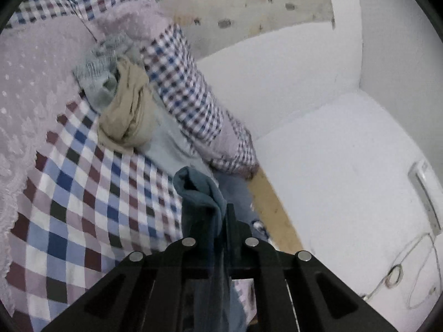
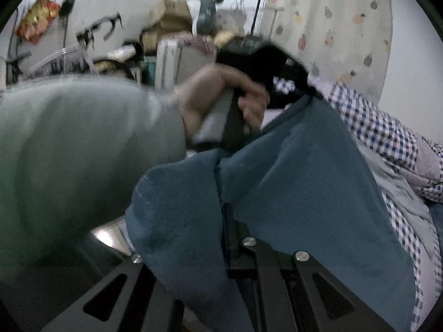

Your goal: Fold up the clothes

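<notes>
You are working over a bed spread with a blue, maroon and white checked quilt [image 1: 83,193], a pale wooden bed rail [image 1: 272,207] at its edge. White plaster walls [image 1: 332,138] meet in a corner. A cream fruit-print curtain [image 2: 332,27] hangs beyond; stacked brown cardboard boxes [image 2: 169,13] clutter the far wall.

One dark teal-blue cloth garment [image 1: 203,193] rises at the lower middle of the left wrist view. One crumpled tan garment [image 1: 128,108] and one pale grey-green ribbed garment [image 1: 95,74] lie at upper left of centre. One blue, maroon and white checked bedcover [image 1: 83,199] fills the lower left. Two black claws show: the left claw [image 1: 218,221] and the right claw [image 2: 224,221]. One hand [image 2: 221,96] sits at centre of the right wrist view, beside one grey-green sleeve [image 2: 77,149].
</notes>
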Available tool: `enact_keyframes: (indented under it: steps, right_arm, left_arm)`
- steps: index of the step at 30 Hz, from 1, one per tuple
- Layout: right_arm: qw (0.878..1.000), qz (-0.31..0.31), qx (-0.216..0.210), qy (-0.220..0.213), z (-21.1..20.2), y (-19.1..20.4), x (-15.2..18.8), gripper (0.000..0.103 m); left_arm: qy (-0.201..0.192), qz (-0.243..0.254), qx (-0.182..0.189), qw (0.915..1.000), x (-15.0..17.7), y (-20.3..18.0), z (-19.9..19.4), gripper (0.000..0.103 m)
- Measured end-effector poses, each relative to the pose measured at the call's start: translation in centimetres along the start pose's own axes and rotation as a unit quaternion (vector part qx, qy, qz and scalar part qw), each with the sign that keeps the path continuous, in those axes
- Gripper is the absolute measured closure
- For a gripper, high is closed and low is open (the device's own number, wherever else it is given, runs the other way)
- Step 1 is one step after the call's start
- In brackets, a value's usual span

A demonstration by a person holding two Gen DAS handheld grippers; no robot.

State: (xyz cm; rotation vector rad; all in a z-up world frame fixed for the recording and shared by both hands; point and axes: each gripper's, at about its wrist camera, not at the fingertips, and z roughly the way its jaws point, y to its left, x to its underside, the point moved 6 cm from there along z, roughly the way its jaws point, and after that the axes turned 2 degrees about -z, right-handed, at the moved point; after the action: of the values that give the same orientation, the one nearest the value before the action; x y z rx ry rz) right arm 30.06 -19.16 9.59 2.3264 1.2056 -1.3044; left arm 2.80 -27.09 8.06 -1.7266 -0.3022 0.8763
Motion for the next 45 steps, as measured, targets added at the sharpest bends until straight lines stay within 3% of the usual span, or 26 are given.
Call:
enact_keyframes:
  steps: [2, 7, 15, 19, 27, 33, 40, 45]
  right_arm:
    - [1.0, 0.015, -0.009, -0.009, 0.0, 0.2, -0.7, 0.101]
    - [0.996, 0.078, -0.028, 0.02, 2.9, -1.0, 1.2, 0.101]
    - [0.996, 0.09, -0.009, -0.004, 1.7, -2.9, 1.8, 0.1]
    - [0.995, 0.103, 0.003, -0.001, -0.5, -4.7, 2.7, 0.1]
    - [0.984, 0.171, 0.044, -0.008, -7.8, -11.5, 6.5, 0.1]
    - [0.972, 0.223, 0.067, -0.022, -12.4, -15.4, 9.3, 0.1]
    - [0.951, 0.291, 0.094, -0.04, -17.4, -19.9, 12.9, 0.1]
    - [0.931, 0.349, 0.101, -0.042, -19.6, -22.5, 16.3, 0.1]
  left_arm:
    - [-0.005, -0.009, -0.005, 0.9999, -0.6, 0.7, -0.6, 0.099]
    - [0.005, -0.081, -0.083, 0.9932, 0.0, 7.1, 0.4, 0.099]
    - [0.027, -0.055, -0.031, 0.9976, 0.3, 2.3, 2.9, 0.098]
    - [0.046, -0.028, -0.036, 0.9979, 1.8, -1.0, 5.2, 0.098]
    - [0.062, 0.025, -0.069, 0.9954, 6.7, -7.9, 10.5, 0.098]
    - [0.075, 0.03, -0.092, 0.9925, 9.8, -12.1, 15.8, 0.098]
    - [0.1, 0.029, -0.136, 0.9852, 13.6, -14.8, 22.5, 0.098]
    - [0.133, 0.042, -0.176, 0.9744, 17.6, -15.6, 28.6, 0.098]
